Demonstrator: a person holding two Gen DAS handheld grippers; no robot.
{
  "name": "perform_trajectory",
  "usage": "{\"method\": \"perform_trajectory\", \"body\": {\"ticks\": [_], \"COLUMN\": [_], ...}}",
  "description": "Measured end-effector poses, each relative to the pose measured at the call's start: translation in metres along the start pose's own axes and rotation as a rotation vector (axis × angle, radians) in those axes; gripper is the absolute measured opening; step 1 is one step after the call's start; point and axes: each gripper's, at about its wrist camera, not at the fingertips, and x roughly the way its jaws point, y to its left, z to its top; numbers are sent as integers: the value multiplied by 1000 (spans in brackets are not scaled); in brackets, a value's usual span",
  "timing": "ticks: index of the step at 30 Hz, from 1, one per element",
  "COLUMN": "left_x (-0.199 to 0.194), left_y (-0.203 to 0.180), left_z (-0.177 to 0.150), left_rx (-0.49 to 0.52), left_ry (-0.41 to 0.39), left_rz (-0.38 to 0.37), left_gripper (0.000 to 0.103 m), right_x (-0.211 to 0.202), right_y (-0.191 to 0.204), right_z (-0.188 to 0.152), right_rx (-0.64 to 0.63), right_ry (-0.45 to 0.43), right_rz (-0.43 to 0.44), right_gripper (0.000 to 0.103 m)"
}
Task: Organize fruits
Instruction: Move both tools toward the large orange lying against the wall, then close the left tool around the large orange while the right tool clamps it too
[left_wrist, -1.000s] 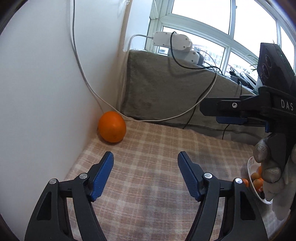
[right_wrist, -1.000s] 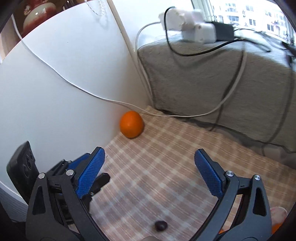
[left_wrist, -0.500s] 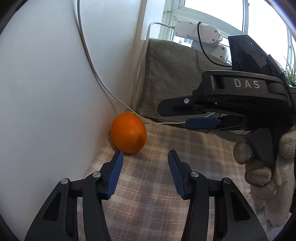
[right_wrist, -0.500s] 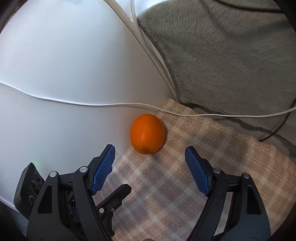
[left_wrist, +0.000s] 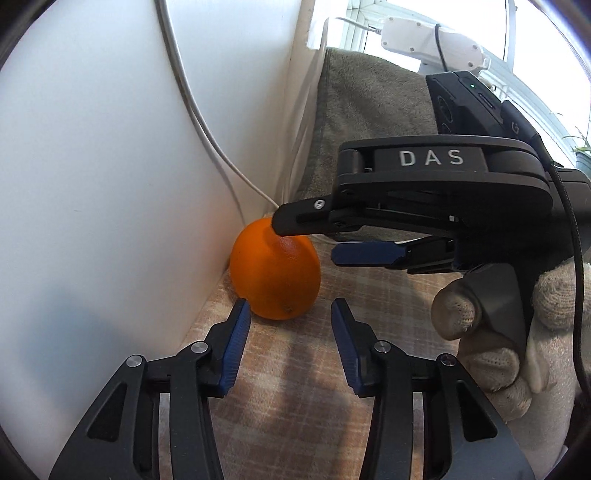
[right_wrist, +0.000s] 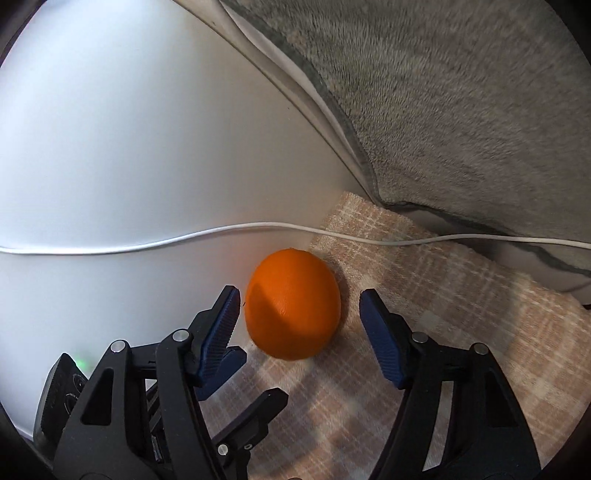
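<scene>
1. Looking along the left gripper (left_wrist: 287, 334), its blue-padded jaws stand open with nothing between them and have just been closing; the orange (left_wrist: 275, 271) lies just past the tips, in the corner on the plaid cloth (left_wrist: 295, 398) against the white wall (left_wrist: 103, 155).
2. In the same view the right gripper (left_wrist: 314, 236) reaches in from the right, held by a gloved hand (left_wrist: 517, 332), its upper finger (left_wrist: 306, 221) crossing over the top of the orange.
3. From the right wrist, the right gripper (right_wrist: 297, 319) has its jaws open, just been closing, with the orange (right_wrist: 291, 302) between the pads; neither pad presses on it. A white cable (right_wrist: 147, 243) runs along the wall behind, beside a grey blanket (right_wrist: 461, 110).
</scene>
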Motion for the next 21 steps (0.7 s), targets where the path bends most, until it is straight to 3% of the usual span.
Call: {"method": "perform_trajectory", "body": {"ticks": [12,21], "left_x": [11,9], "left_y": [-7,-13], "left_z": [6,3], "left_rx": [-4,-7], "left_ry": [13,31], "left_rz": [25,33], "left_gripper": [42,43], "right_x": [25,34], "right_y": [-2,3], "right_z": [10,13], "right_rx": [43,45], "right_ry": [28,32], "right_rz": [55,48], "right_gripper": [63,63]}}
